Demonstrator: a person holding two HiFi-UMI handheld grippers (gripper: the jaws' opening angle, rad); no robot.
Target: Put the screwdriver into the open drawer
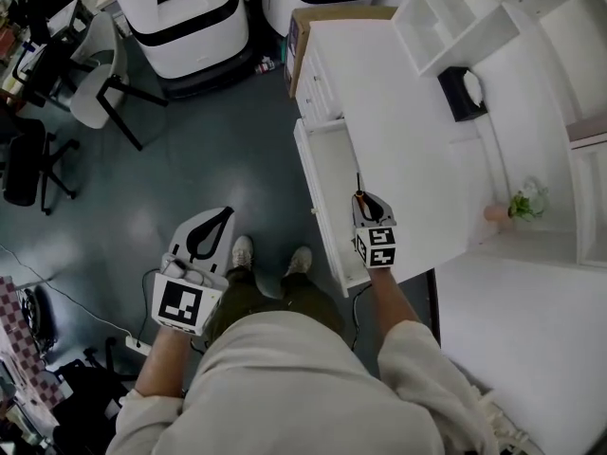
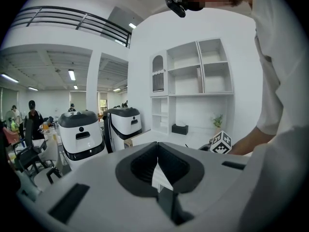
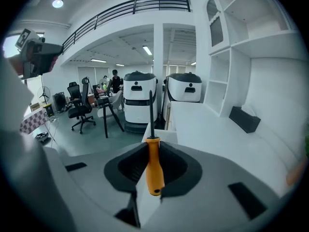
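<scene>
Right gripper [image 3: 153,151] is clamping down on the screwdriver [image 3: 154,169]. The pads are pinching the orange handle from both sides, the butt end is pointing back toward me and the thin dark shaft is sticking straight out ahead of the jaws. So the screwdriver isn't in the drawer yet, it's riding in my right gripper.

The open drawer [image 1: 327,178] is sitting just below the gripper's nose and a bit to its left, pulled out from the white desk [image 1: 398,131]. From the head view I'm holding the gripper right over the drawer's near right edge, with the shaft running along above that side wall. Further ahead and off to the right of the gripper, a black tissue box [image 1: 462,93] is sitting on the desktop. A little potted plant [image 1: 524,202] is sitting well off to the right.

Left gripper [image 2: 157,153] is doing nothing useful. Its jaws are pressed together with nothing between them, and I'm holding it out over the grey floor [image 1: 218,150], well apart from the desk. My shoes [image 1: 243,251] are showing just to its right. Way out ahead of it, two big white robot bases [image 1: 180,17] are parked, and some office chairs [image 1: 104,88] are standing off to the left.
</scene>
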